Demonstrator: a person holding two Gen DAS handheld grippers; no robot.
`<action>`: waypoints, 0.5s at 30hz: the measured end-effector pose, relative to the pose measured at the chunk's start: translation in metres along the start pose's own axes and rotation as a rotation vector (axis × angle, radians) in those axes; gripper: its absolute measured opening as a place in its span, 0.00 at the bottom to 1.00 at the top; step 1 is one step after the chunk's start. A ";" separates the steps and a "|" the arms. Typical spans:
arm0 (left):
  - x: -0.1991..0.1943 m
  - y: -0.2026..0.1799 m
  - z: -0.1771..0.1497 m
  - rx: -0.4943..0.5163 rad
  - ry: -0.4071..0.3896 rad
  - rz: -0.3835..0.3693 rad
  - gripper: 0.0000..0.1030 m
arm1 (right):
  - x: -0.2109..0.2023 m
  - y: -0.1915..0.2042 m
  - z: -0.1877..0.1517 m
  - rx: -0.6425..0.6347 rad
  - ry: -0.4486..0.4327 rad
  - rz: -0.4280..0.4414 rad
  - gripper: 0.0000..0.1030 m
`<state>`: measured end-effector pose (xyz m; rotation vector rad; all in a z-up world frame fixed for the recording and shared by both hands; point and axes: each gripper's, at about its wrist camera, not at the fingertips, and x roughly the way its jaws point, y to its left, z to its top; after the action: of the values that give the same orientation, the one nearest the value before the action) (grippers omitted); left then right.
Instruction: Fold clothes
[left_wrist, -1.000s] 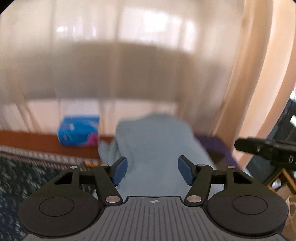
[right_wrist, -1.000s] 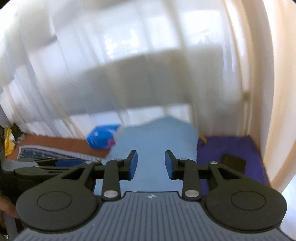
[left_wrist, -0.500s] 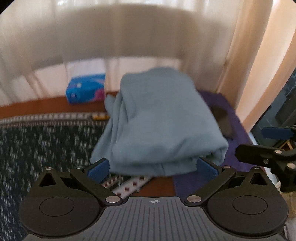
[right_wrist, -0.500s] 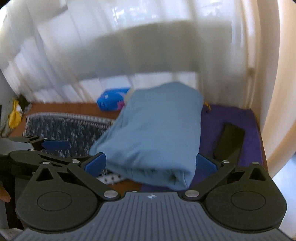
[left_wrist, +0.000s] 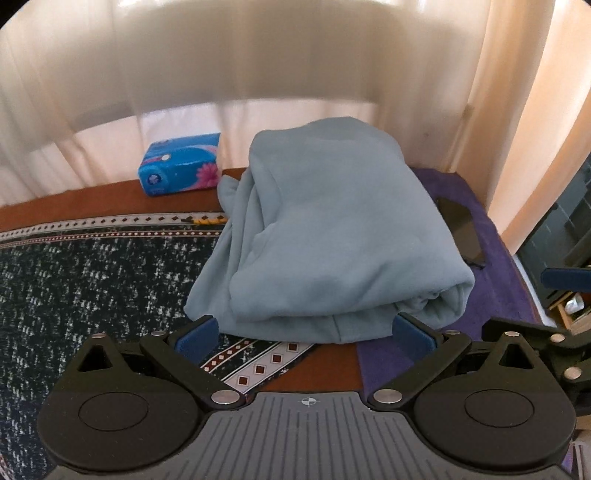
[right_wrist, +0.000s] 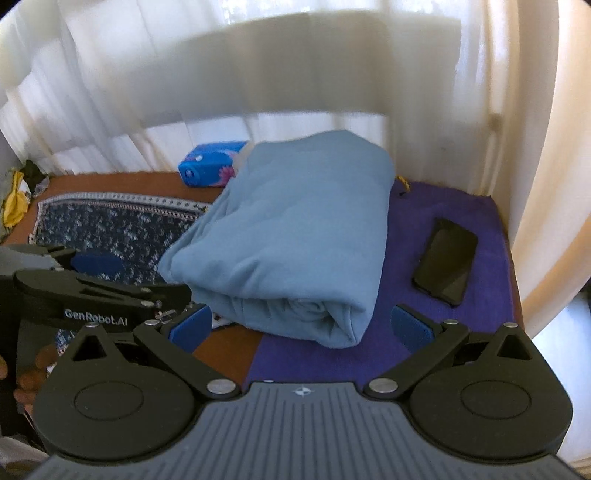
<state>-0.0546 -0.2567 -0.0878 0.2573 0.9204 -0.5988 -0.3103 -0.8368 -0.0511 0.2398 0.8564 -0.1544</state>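
- Folded blue garment (left_wrist: 332, 236) lies at twelve o'clock, long axis running away from both claws.
- Left claw (left_wrist: 303, 332) and right claw (right_wrist: 301, 325), jaws having just opened wide, both empty, equally near.

A plain, pale blue-grey folded garment (right_wrist: 295, 236) lies across a dark navy cloth (left_wrist: 92, 288) flecked with white, its border banded in white with small red-brown diamonds. Beside it, a solid deep purple cloth (right_wrist: 443, 332) carries a glossy black phone (right_wrist: 445, 266). The table (left_wrist: 92, 201) shows reddish brown. Behind, a bright blue tissue box (left_wrist: 181, 168) bears a pink flower and white markings, against cream-white sheer curtains (right_wrist: 258, 74). Each black claw (left_wrist: 303, 334) has royal blue pads (right_wrist: 412, 326) and a ribbed grey body.
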 end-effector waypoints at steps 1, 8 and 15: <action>0.000 -0.001 0.000 0.001 -0.002 0.003 1.00 | 0.002 0.000 -0.001 -0.003 0.006 -0.003 1.00; -0.001 -0.001 -0.001 0.002 -0.007 0.006 1.00 | 0.011 -0.002 -0.002 -0.004 0.030 -0.003 1.00; -0.001 0.000 -0.001 -0.001 -0.004 -0.005 1.00 | 0.014 0.000 -0.002 -0.004 0.030 0.000 1.00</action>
<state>-0.0559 -0.2552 -0.0876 0.2531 0.9171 -0.6032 -0.3025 -0.8369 -0.0628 0.2387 0.8869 -0.1497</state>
